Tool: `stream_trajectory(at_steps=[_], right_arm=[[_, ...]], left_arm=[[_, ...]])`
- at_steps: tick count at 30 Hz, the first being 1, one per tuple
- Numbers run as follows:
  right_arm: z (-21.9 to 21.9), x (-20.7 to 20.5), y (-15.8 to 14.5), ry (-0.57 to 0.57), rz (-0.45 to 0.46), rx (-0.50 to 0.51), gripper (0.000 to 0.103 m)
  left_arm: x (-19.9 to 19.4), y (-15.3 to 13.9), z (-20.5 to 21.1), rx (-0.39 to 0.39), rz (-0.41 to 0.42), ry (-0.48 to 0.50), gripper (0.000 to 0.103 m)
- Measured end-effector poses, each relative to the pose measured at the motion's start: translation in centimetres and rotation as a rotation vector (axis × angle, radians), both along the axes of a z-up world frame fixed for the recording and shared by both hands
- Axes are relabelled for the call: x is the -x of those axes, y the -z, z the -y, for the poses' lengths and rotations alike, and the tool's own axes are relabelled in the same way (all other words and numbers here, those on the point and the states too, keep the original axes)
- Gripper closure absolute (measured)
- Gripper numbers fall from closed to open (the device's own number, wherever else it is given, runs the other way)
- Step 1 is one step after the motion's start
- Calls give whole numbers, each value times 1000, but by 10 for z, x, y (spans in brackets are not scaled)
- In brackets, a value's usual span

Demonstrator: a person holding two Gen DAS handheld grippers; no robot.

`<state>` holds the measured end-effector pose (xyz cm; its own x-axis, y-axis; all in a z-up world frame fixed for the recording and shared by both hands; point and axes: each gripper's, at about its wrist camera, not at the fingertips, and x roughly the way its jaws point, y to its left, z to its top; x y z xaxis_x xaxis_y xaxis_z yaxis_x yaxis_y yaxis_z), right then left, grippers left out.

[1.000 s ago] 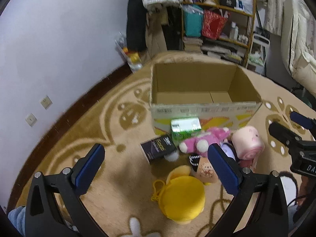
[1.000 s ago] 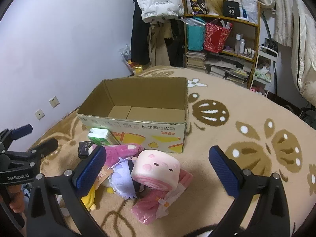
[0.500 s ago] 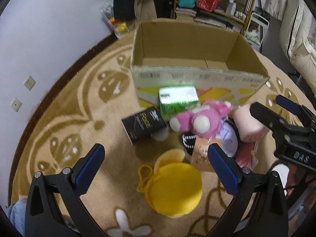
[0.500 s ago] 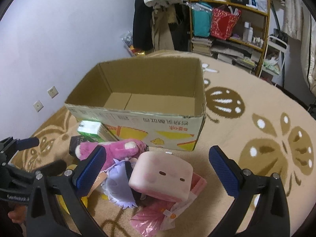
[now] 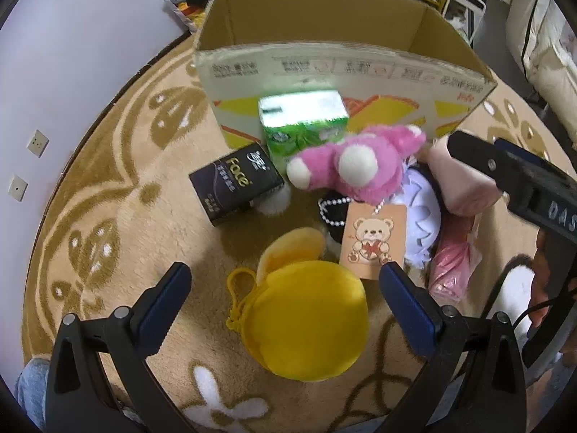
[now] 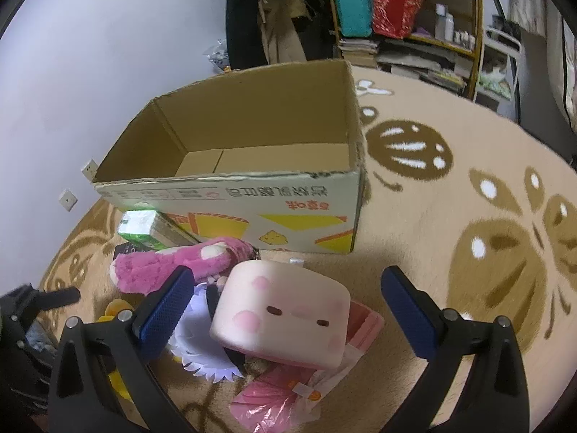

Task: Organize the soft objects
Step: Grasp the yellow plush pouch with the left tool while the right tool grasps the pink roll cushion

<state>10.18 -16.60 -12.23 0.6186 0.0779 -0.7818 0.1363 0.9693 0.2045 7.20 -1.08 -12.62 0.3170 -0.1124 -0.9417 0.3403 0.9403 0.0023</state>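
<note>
One cardboard box (image 6: 230, 213) — perhaps five soft toys (image 5: 357, 169) before it.

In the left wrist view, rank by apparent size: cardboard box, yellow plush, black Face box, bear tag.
1. cardboard box
2. yellow plush, though nearness to the camera inflates it
3. black Face box
4. bear tag

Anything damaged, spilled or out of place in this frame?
Nothing spilled. The soft toys lie heaped on the rug in front of the cardboard box, whose near top edge looks ragged. A black carton and a green tissue pack sit among them; the carton looks rigid.
</note>
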Motion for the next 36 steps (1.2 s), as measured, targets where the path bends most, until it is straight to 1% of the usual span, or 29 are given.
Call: stream_trajectory(at_steps=[1,4,7,10,12,15,17,20,21,22,27,32,36], right_arm=[[1,-1,2,1,-8,-10,3],[2,-2,6,3,-26,-18,4],[0,-3,11,-8,-49,-16,11],[-4,-4,14,-24,-65,-11,14],[-8,-5,17,-34,-86,0,16],[-10,-5,18,-42,-91,12,20],[-9,-5,19,-41,-95,4,23],[-8,-4,19,-40,-100,-6,26],[-8,-5,20,-43,-102,-2,27],[-9,-5,19,-46,-103,0,28],[-13,-3,16,-58,-98,24,39],[-12,-2,12,-63,-84,25,49],[-10,1,2,-56,-57,28,50]], left_arm=[[1,2,2,-8,-7,8,0],[2,9,5,-35,-26,24,0],[0,15,6,-42,-55,28,0],[0,22,6,-55,-83,37,3],[0,26,8,-61,-106,52,10],[1,32,9,-58,-129,62,15],[0,34,10,-66,-135,69,22],[-1,35,11,-70,-140,76,26],[-1,35,11,-69,-139,80,31],[0,33,12,-60,-141,84,33],[6,24,6,-50,-134,81,40],[7,7,-10,-53,-96,51,42],[4,-13,-24,-45,-47,10,42]])
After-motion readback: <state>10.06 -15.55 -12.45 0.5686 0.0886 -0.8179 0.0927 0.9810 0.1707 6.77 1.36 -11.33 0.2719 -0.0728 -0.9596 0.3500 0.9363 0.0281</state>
